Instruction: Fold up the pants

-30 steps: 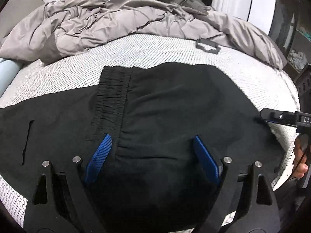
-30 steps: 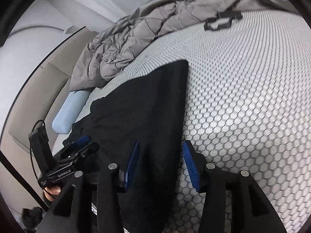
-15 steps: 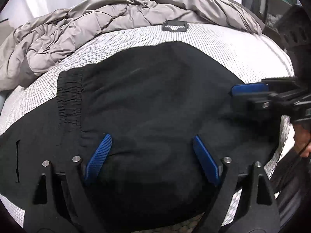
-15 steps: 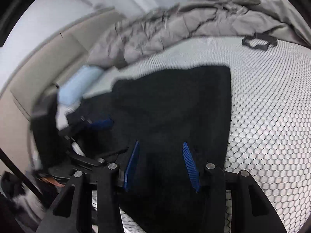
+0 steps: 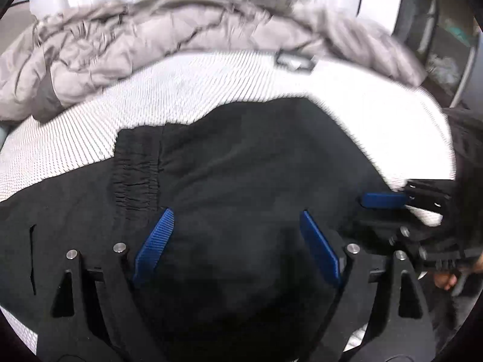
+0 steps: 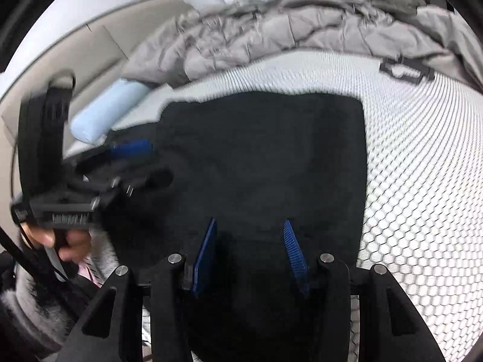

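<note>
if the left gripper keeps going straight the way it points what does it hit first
Most likely the black pants: the left gripper points down at the cloth, which fills the space between and ahead of its open jaws. How near it is stays unclear.

One pair of black pants (image 5: 241,166), one grey duvet (image 5: 151,39), one blue bolster (image 6: 105,111), two grippers.

Pants (image 5: 247,175): matt black cloth, waistband (image 5: 137,169) gathered. Mattress cover (image 6: 422,181): white honeycomb mesh. Duvet (image 5: 135,45): grey, crinkled, slight sheen.
</note>
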Tool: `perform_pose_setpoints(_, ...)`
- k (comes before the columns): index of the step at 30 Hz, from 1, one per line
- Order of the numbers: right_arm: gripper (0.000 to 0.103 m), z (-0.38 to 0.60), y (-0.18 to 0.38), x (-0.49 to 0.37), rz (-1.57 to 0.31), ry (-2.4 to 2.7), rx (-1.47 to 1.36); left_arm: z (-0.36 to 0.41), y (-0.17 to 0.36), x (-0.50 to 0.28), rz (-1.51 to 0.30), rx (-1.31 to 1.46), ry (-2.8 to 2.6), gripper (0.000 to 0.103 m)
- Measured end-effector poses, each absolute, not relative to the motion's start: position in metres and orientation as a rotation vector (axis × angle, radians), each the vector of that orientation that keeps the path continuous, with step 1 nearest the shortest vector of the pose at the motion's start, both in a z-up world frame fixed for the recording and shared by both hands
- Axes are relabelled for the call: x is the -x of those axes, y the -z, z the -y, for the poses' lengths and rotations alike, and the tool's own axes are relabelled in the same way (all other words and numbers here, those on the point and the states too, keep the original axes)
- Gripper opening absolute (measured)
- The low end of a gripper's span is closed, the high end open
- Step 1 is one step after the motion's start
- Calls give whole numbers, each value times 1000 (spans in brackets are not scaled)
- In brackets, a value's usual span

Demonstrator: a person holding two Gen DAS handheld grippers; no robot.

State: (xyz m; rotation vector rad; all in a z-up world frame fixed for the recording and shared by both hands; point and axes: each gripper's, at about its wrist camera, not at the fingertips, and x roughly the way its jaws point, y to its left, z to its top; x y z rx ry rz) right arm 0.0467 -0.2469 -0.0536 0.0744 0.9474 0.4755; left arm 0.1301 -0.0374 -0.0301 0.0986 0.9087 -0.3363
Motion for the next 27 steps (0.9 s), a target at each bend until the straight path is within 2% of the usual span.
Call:
perform_pose_setpoints(3, 48, 244, 54, -48, -948, -487, -49, 39, 43, -141, -964, -136, 274, 83)
perform_pose_setpoints(11, 48, 261, 26, -61, -865, -440, -105, 43, 4, -137, -836, -98, 335, 83)
perform_pose_setpoints(14, 48, 251, 28, -83, -882, -425, -76, 42, 15, -172, -913, -88, 304, 83)
perform_pose_setpoints(17, 48, 240, 50, -109, -999, -399, -31, 37, 41, -197, -995, -101, 244, 83)
perform_pose_setpoints(20, 48, 238, 53, -113, -1041, -386, -35, 43, 34, -194, -982, -135, 224, 83)
perform_pose_setpoints(24, 53, 241, 24, -107, -962, -407, -63, 43, 6, -186, -890, -79, 282, 83)
perform_pose_setpoints(27, 53, 243, 37, -128, -988, -361, -92, 31, 24, -211, -951, -31, 209, 83)
